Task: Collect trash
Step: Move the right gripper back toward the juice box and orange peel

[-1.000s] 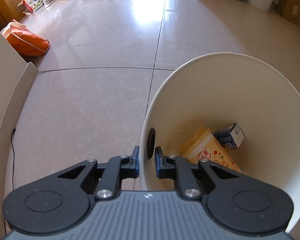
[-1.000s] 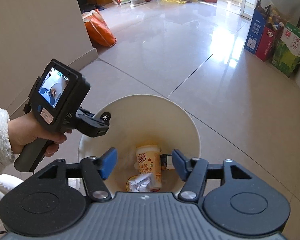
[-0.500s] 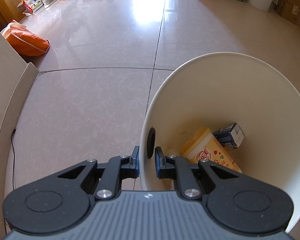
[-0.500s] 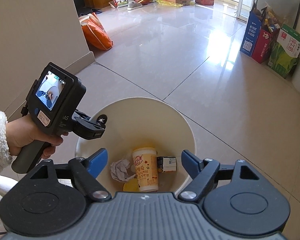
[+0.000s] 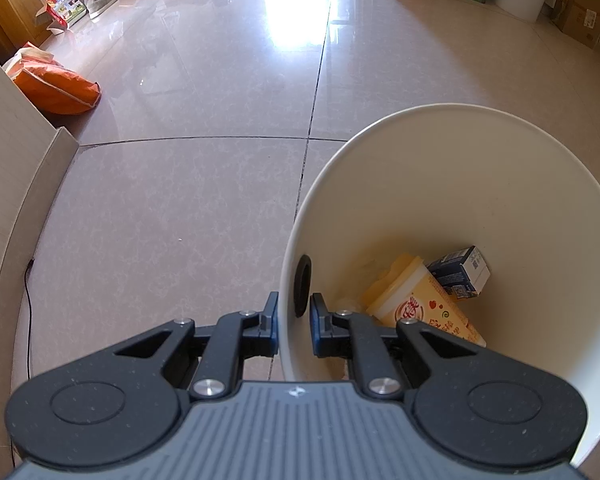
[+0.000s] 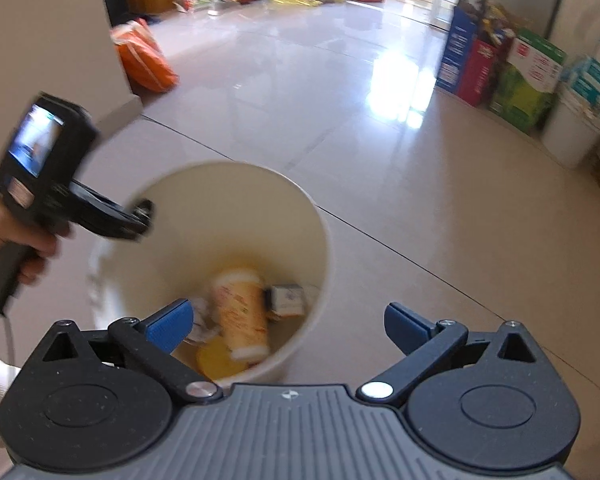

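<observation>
My left gripper (image 5: 294,322) is clamped on the near wall of the cream bin (image 5: 480,184), one finger outside and one inside beside a dark round hole in the wall. My right gripper (image 6: 288,320) hangs above the bin's mouth, its jaws having just been opening wide with nothing between the blue pads (image 6: 168,326). Down in the bin I see the yellow cup (image 6: 242,314) lying on its side, a small carton (image 6: 288,298) just beside it and crumpled paper (image 6: 200,306) at its other flank.
</observation>
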Demonstrator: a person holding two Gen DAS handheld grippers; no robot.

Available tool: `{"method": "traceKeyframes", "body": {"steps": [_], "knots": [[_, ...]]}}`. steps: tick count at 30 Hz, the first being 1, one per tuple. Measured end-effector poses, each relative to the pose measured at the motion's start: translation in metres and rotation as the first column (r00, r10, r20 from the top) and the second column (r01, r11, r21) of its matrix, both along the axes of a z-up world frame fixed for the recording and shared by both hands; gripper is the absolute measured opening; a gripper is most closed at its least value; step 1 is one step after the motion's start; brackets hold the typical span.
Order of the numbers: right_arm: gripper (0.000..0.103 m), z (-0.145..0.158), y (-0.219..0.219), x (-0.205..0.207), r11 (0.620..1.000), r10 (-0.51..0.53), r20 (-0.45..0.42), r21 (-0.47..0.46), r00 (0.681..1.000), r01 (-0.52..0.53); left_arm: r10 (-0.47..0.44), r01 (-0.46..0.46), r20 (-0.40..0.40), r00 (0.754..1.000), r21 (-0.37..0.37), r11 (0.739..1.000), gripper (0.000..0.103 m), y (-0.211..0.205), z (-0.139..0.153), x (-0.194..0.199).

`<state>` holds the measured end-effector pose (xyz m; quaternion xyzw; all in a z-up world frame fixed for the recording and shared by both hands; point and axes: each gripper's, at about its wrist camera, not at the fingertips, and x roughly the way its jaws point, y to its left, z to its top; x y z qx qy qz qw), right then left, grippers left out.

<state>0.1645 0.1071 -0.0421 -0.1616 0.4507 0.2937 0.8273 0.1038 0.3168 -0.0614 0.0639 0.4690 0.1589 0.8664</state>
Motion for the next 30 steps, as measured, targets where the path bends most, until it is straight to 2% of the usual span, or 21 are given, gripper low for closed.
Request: {"method": "traceKeyframes", "body": {"steps": [8,12,19,25,30], "knots": [[0.103,-0.046,-0.049,-0.006,0.982,-0.173,-0.001,-0.076,0.985,0.172,0.001,-0.001,0.001,1.0,0.005,1.0,0.013,-0.001,0.0,0.0],[0.103,-0.089,-0.081,-0.019,0.949,-0.299,-0.024,-0.117,0.954,0.294,0.001,-0.001,-0.001,1.0,0.007,1.0,0.013,-0.002,-0.001,0.0],[0.103,-0.161,-0.145,-0.052,0.885,-0.434,-0.032,-0.201,0.9,0.419,0.004,-0.004,-0.002,1.0,0.002,1.0,0.013,0.0,0.001,0.0],[0.103,-0.213,-0.214,-0.075,0.799,-0.59,-0.09,-0.212,0.802,0.563,0.012,-0.012,-0.002,1.0,-0.006,1.0,0.013,-0.001,0.0,0.001],[0.103,-0.248,-0.245,-0.082,0.738,-0.672,-0.15,-0.209,0.725,0.641,0.012,-0.012,-0.001,1.0,-0.002,1.0,0.013,0.0,0.0,0.0]]}}
